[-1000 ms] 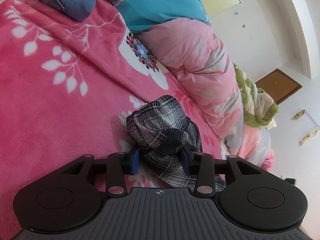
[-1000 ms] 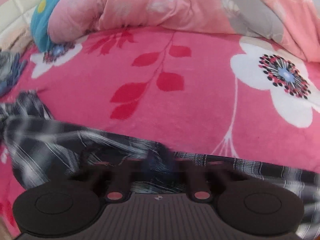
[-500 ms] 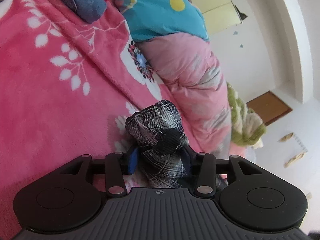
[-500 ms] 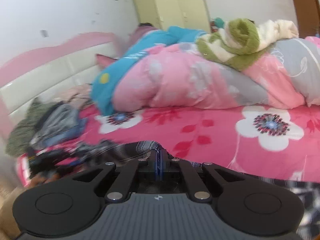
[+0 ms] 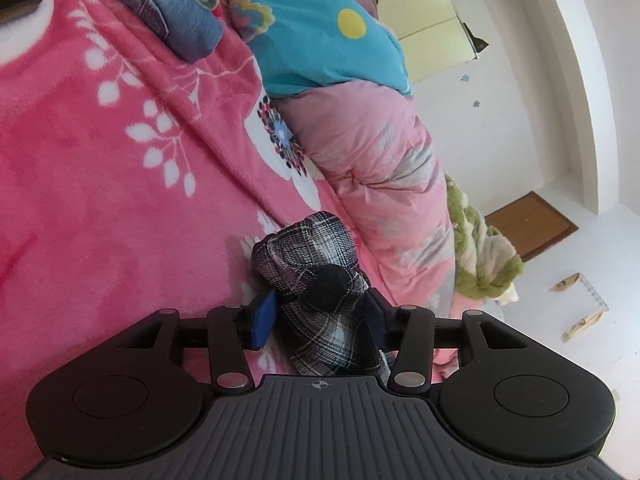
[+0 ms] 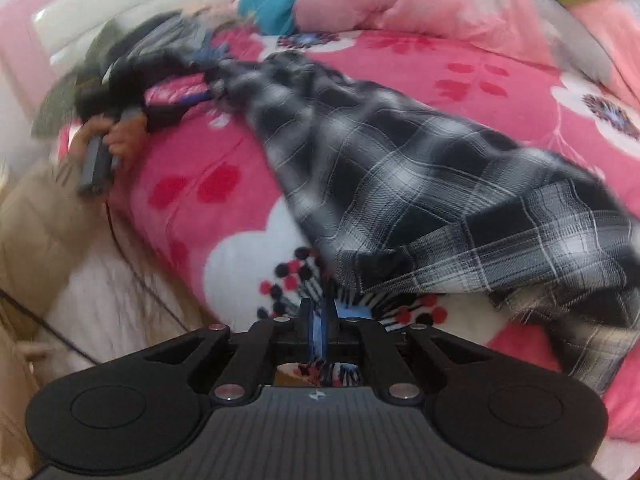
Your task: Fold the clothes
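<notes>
A black-and-white plaid shirt (image 6: 420,184) lies stretched out across the pink floral blanket (image 6: 224,216) in the right wrist view. My left gripper (image 5: 318,314) is shut on a bunched end of the plaid shirt (image 5: 312,264); in the right wrist view it shows at the far left (image 6: 176,94), blurred, with the hand that holds it. My right gripper (image 6: 319,330) is shut and empty, its blue pads together, just short of the shirt's near edge.
A rolled pink quilt (image 5: 372,168) and a blue pillow (image 5: 320,36) lie along the far side of the bed. Folded jeans (image 5: 176,12) sit at the top left. A green fuzzy blanket (image 5: 476,248) rests on the quilt. The bed's edge (image 6: 104,296) is at lower left.
My right gripper has let go of the shirt and swung back and down over the bed's near edge. My left gripper still holds its end, moved slightly.
</notes>
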The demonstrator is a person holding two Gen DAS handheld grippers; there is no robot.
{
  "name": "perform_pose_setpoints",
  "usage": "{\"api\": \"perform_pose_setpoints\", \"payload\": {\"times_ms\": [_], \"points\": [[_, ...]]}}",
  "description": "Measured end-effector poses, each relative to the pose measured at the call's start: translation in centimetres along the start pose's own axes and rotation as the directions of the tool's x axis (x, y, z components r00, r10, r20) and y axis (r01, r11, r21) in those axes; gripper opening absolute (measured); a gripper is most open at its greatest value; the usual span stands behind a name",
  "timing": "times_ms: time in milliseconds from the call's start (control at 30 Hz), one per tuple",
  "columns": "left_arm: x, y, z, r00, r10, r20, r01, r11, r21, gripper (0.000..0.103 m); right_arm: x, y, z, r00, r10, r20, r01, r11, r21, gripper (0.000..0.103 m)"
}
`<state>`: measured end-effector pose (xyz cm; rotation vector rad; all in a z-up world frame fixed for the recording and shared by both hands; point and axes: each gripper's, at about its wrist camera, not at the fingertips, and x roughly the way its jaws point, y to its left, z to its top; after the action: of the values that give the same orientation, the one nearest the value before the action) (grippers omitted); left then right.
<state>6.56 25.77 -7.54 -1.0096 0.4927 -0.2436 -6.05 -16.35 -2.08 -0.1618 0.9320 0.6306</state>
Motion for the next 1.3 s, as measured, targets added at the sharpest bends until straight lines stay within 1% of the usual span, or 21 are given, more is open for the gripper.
{"api": "perform_pose_setpoints", "payload": {"times_ms": [67,100,133,200,233,267,333,367,433,500,600,667,700,733,767,800,900,1000,1133,1267,1300], "points": [[-0.1,0.1,0.0,1.000,0.000,-0.002,0.000,1.000,0.005,0.047,-2.5,1.1,1.2,0.997,0.048,0.061,-0.044,0.997,-0.064,0.012],[0.0,0.1,0.0,1.000,-0.001,-0.005,0.001,1.000,0.007,0.047,-3.6,1.5,1.9,0.991,0.074,0.108,-0.065,0.994,-0.087,0.020],[0.0,0.1,0.0,1.000,-0.001,-0.008,0.001,1.000,0.009,0.047,-4.6,1.9,2.7,0.983,0.100,0.154,-0.084,0.990,-0.110,0.034],[0.0,0.1,0.1,1.000,-0.001,-0.010,0.001,1.000,0.010,0.047,-5.1,2.8,4.7,0.963,0.117,0.241,-0.084,0.986,-0.143,0.046],[-0.1,0.2,0.1,1.000,-0.003,-0.011,0.003,1.000,0.006,0.047,-4.9,3.3,5.9,0.952,0.121,0.281,-0.079,0.984,-0.157,0.048],[-0.1,0.2,0.1,1.000,-0.005,-0.012,0.005,1.000,0.003,0.047,-3.9,3.7,7.0,0.948,0.120,0.293,-0.071,0.983,-0.171,0.050],[-0.4,0.4,0.2,1.000,-0.013,-0.018,0.013,1.000,-0.003,0.047,-0.6,5.5,9.2,0.948,0.085,0.308,-0.015,0.974,-0.224,0.062],[-0.5,0.6,0.2,1.000,-0.018,-0.020,0.017,1.000,-0.005,0.047,1.1,6.4,10.2,0.947,0.073,0.312,0.008,0.968,-0.252,0.063],[-0.8,0.8,0.3,0.999,-0.027,-0.029,0.027,1.000,-0.007,0.047,5.0,7.9,12.5,0.944,0.083,0.320,0.022,0.951,-0.309,0.070],[-1.0,1.1,0.4,0.998,-0.045,-0.043,0.045,0.999,-0.005,0.047,8.5,8.7,14.6,0.947,0.073,0.313,0.036,0.943,-0.330,0.070],[-1.3,1.3,0.5,0.994,-0.075,-0.076,0.076,0.997,0.011,0.054,13.2,7.4,17.4,0.967,0.052,0.251,0.017,0.965,-0.264,0.070],[-1.6,1.2,0.5,0.991,-0.095,-0.091,0.098,0.995,0.025,0.059,15.6,5.6,19.0,0.981,0.103,0.164,-0.079,0.986,-0.145,0.066],[-1.7,1.2,0.5,0.990,-0.105,-0.099,0.108,0.994,0.032,0.063,16.0,4.9,19.1,0.978,0.164,0.126,-0.153,0.984,-0.091,0.057],[-1.7,1.0,0.4,0.988,-0.112,-0.105,0.117,0.992,0.041,0.068,16.4,4.3,19.1,0.970,0.225,0.092,-0.223,0.974,-0.035,0.055],[-1.7,0.9,0.4,0.987,-0.120,-0.111,0.126,0.991,0.050,0.070,15.9,4.5,18.3,0.958,0.269,0.100,-0.265,0.963,-0.046,0.055],[-1.8,0.7,0.3,0.985,-0.127,-0.117,0.135,0.989,0.058,0.072,15.4,5.0,17.6,0.951,0.292,0.103,-0.285,0.955,-0.083,0.055],[-1.5,0.2,0.0,0.984,-0.118,-0.131,0.129,0.988,0.084,0.078,14.6,7.3,15.0,0.939,0.336,0.072,-0.316,0.926,-0.206,0.056],[-1.1,-0.2,-0.2,0.987,-0.091,-0.136,0.106,0.989,0.107,0.078,15.0,9.6,12.4,0.951,0.307,0.032,-0.282,0.907,-0.313,0.056],[-1.0,-0.6,-0.6,0.990,-0.044,-0.130,0.064,0.986,0.153,0.075,13.8,11.3,10.4,0.965,0.247,0.087,-0.189,0.886,-0.424,0.056],[-0.9,-1.0,-1.0,0.992,0.009,-0.125,0.017,0.979,0.204,0.072,11.7,12.0,10.4,0.962,0.261,0.085,-0.188,0.851,-0.491,0.056],[-0.8,-1.1,-1.1,0.992,0.022,-0.125,0.005,0.977,0.215,0.070,11.2,12.0,10.6,0.959,0.274,0.076,-0.202,0.844,-0.498,0.056]]}}
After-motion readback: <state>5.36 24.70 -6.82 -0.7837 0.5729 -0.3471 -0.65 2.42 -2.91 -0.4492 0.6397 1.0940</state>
